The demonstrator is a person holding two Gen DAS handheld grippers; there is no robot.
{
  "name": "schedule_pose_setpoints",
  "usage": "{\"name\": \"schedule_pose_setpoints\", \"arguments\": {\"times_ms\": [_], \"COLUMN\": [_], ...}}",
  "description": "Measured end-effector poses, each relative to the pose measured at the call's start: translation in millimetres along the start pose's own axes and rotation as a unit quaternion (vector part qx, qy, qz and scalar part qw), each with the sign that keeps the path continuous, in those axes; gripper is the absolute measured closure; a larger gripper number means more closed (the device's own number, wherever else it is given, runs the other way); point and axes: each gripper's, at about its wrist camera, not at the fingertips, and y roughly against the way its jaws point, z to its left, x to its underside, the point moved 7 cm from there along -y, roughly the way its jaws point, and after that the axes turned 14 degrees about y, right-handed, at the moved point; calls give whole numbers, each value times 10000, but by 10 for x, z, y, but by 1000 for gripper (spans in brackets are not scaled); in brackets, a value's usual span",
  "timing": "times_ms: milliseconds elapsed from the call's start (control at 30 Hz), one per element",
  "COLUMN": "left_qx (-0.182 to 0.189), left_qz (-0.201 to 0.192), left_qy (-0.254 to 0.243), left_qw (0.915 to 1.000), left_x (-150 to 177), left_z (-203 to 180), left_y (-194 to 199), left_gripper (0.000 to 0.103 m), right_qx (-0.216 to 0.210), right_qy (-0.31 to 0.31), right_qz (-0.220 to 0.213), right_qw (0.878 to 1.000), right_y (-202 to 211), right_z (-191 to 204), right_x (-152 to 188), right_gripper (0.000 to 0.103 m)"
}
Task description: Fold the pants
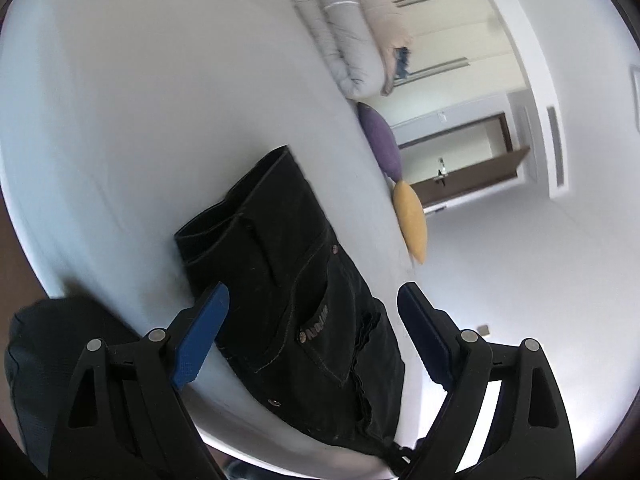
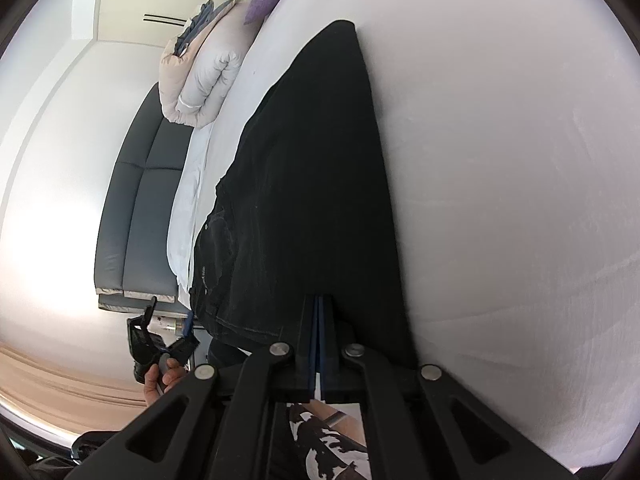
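Black jeans (image 1: 296, 280) lie on a white bed (image 1: 140, 100), folded lengthwise, waistband and pockets toward my left gripper. My left gripper (image 1: 314, 300) is open, its blue fingers on either side of the waist end, above the fabric and holding nothing. In the right wrist view the jeans (image 2: 316, 168) stretch away across the bed (image 2: 500, 160). My right gripper (image 2: 319, 312) is shut on the near edge of the jeans. The left gripper (image 2: 168, 340) also shows there, held in a hand beside the waist end.
A rolled duvet (image 1: 352, 40) and a purple cushion (image 1: 380, 140) and yellow cushion (image 1: 412, 220) sit along the bed's far edge. A dark padded headboard (image 2: 136, 208) stands at the bed's end. A wardrobe (image 1: 452, 20) and a brown door (image 1: 468, 172) lie beyond.
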Motion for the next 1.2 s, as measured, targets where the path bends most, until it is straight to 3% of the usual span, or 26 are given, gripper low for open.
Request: {"name": "schedule_pose_setpoints", "arguments": {"times_ms": [100, 167, 267, 400, 467, 667, 1000, 1200], "left_qx": [-61, -222, -241, -170, -192, -231, -1002, -725], "left_qz": [-11, -208, -372, -74, -19, 19, 217, 235], "left_qy": [187, 510, 623, 672, 528, 699, 847, 1052], "left_qw": [9998, 9982, 9971, 9976, 9984, 9973, 9911, 9915], "left_x": [-60, -118, -181, -159, -113, -96, -116, -176], "left_z": [67, 199, 283, 327, 279, 298, 316, 325], "left_y": [7, 81, 185, 76, 28, -123, -283, -339], "left_gripper": [17, 17, 17, 17, 17, 17, 20, 22], "right_qx": [-51, -128, -98, -70, -123, -291, -509, -664], "right_qy": [-44, -73, 42, 62, 91, 389, 752, 910], "right_qz": [-75, -149, -184, -169, -183, -148, -130, -85], "right_qw": [9999, 9998, 9998, 9998, 9997, 9987, 9958, 9936], "right_y": [30, 55, 74, 54, 57, 29, -60, -161], "right_z": [18, 72, 165, 212, 267, 536, 917, 1105], "right_x": [-8, -36, -81, -125, -148, -246, -404, -460], "right_gripper": [99, 84, 70, 69, 67, 67, 67, 67]}}
